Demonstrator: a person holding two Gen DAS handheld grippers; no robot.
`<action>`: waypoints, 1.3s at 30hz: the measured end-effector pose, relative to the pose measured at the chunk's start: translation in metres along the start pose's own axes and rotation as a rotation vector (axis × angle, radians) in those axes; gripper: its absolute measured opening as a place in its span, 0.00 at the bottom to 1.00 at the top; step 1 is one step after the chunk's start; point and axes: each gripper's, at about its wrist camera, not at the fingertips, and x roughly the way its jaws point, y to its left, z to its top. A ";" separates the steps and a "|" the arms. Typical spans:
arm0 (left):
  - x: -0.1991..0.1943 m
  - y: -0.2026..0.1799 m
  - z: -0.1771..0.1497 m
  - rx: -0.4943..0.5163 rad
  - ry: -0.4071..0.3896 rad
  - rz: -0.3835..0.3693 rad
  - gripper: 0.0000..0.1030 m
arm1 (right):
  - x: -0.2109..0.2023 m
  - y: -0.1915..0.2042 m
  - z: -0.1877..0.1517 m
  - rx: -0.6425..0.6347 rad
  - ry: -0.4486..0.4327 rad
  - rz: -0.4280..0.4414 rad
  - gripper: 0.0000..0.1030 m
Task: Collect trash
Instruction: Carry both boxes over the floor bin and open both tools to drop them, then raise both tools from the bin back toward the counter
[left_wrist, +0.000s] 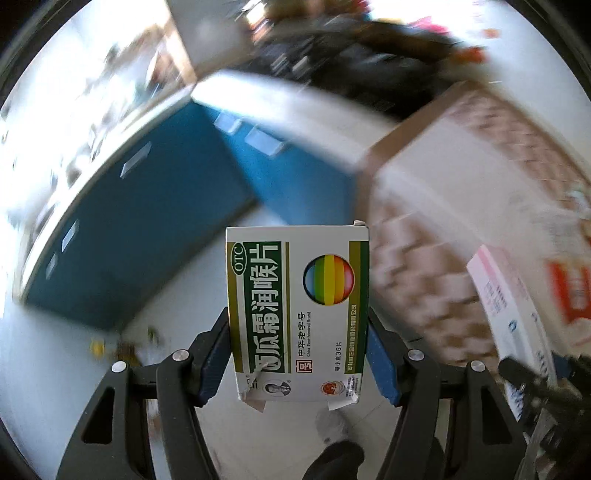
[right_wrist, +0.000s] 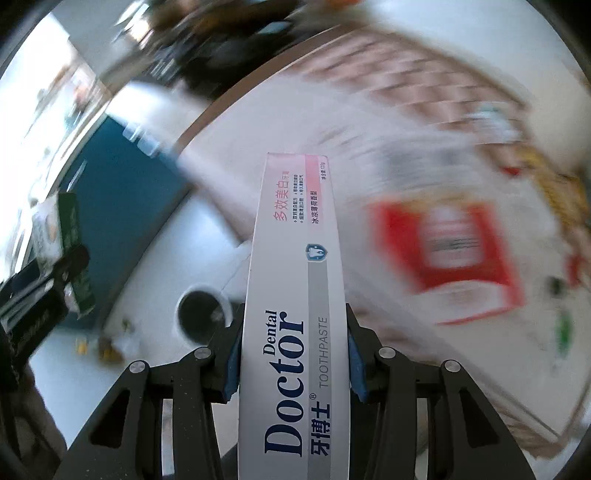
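A green and white medicine box (left_wrist: 295, 314) with a rainbow ball printed on it stands upright between the blue pads (left_wrist: 216, 365) of my left gripper (left_wrist: 297, 325), which is shut on it. My right gripper (right_wrist: 293, 332) is shut on a long white and pink toothpaste box (right_wrist: 295, 280) that sticks out forward past the fingertips. The toothpaste box (left_wrist: 513, 314) also shows at the right edge of the left wrist view. The medicine box (right_wrist: 55, 229) shows at the left edge of the right wrist view. Both grippers point steeply down over the floor beside a table.
A table (left_wrist: 461, 166) with a checked cloth fills the right side, and a red and white box (right_wrist: 454, 254) lies on it. A blue cabinet (left_wrist: 147, 221) stands on the left. On the pale floor are a round dark bin (right_wrist: 199, 310) and small litter (right_wrist: 107, 347). The surroundings are blurred.
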 end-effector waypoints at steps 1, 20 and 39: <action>0.020 0.015 -0.005 -0.022 0.026 0.013 0.61 | 0.019 0.020 -0.004 -0.031 0.024 0.016 0.47; 0.462 0.166 -0.181 -0.484 0.624 -0.262 0.62 | 0.491 0.230 -0.093 -0.250 0.547 0.199 0.47; 0.419 0.209 -0.191 -0.450 0.517 0.064 0.99 | 0.564 0.276 -0.080 -0.427 0.466 0.057 0.98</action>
